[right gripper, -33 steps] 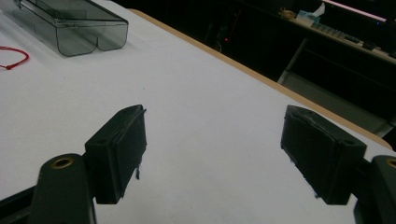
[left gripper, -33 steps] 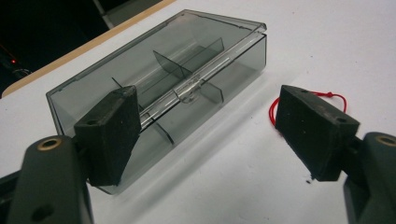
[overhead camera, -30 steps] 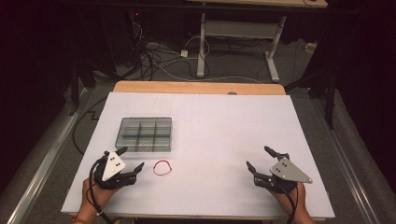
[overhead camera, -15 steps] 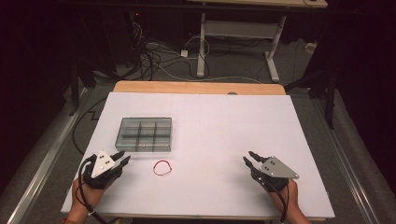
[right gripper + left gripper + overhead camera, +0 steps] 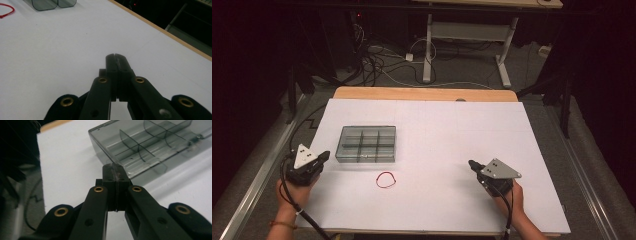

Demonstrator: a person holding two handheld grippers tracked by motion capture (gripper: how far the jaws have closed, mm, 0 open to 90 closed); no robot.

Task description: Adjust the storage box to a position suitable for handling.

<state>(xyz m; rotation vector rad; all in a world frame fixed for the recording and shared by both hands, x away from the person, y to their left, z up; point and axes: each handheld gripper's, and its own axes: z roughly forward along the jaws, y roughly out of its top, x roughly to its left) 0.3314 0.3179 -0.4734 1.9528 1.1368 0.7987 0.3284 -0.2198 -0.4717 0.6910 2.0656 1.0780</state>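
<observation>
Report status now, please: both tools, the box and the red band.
Left tool shut, empty. Right tool shut, empty. Red band lies before compartment box, untouched. Nothing in the way.

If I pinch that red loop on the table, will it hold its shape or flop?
The red loop looks like a thin band lying flat, so it will probably sag and fold once lifted. It seems very light, so a push would likely drag it along. Being so low on the white table, it may slip from the jaws.
</observation>
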